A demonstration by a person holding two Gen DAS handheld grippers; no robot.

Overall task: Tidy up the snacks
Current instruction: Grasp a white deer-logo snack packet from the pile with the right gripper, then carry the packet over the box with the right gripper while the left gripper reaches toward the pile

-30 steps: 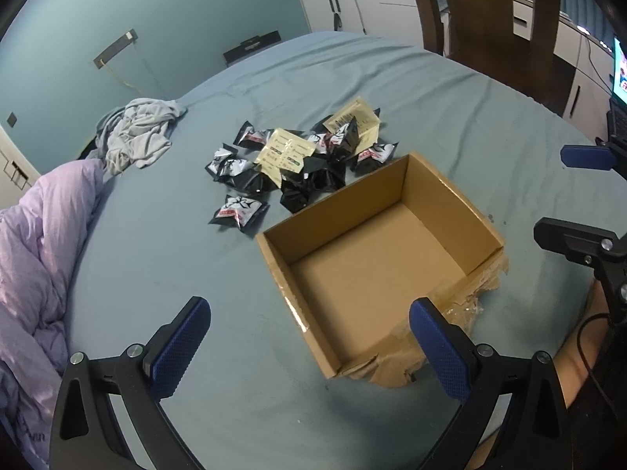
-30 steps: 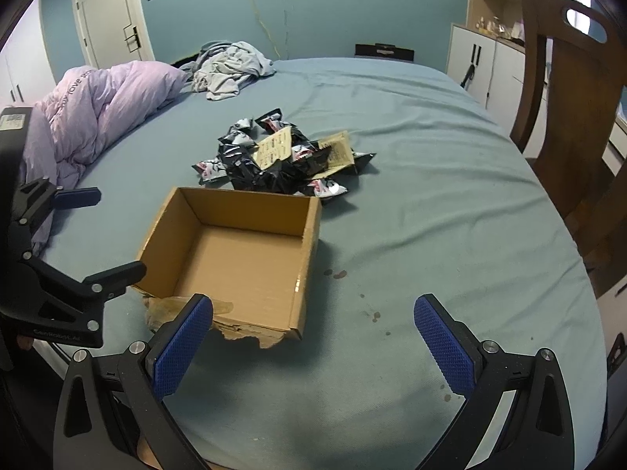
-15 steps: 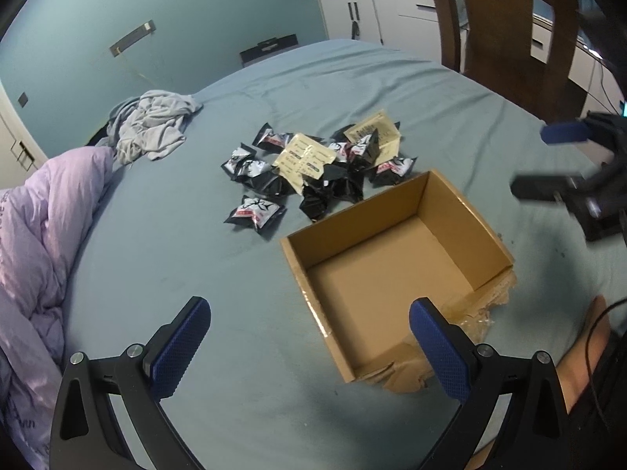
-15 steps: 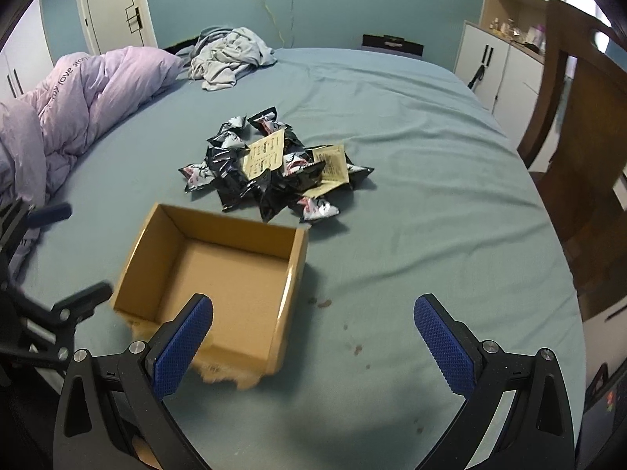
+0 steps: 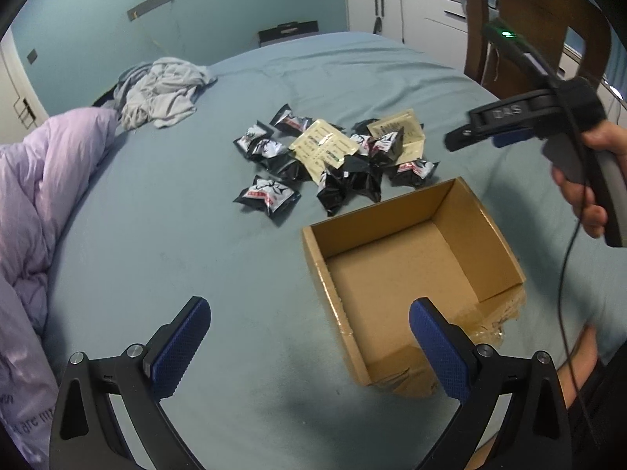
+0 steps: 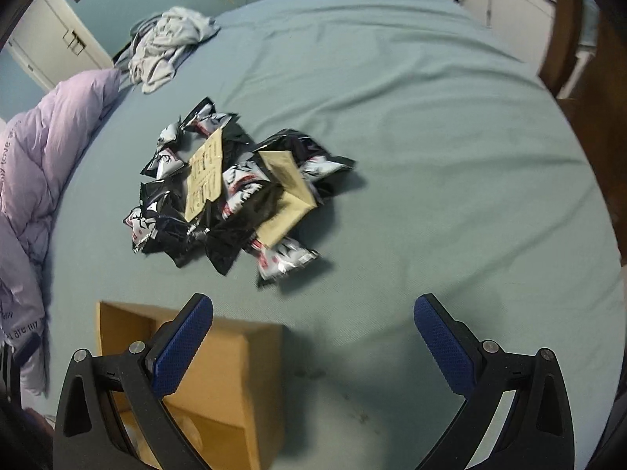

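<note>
A pile of black snack packets [image 5: 337,156] with two beige packets [image 5: 323,149] lies on the blue-grey bed sheet, just beyond an open, empty cardboard box [image 5: 411,274]. In the right wrist view the pile [image 6: 231,192] is ahead and the box [image 6: 219,376] is at lower left. My left gripper [image 5: 309,348] is open and empty, near the box's near-left corner. My right gripper [image 6: 313,344] is open and empty, above the sheet short of the pile. It also shows in the left wrist view [image 5: 509,129], held by a hand beyond the box's right side.
A lilac duvet [image 5: 35,203] lies along the left edge of the bed. Crumpled grey clothing [image 5: 160,90] sits at the far left. A wooden chair [image 5: 537,11] and white cabinets [image 5: 407,11] stand at the far right.
My right gripper has moved forward over the box toward the snack pile. My left gripper has shifted slightly left and back. Both stay open.
</note>
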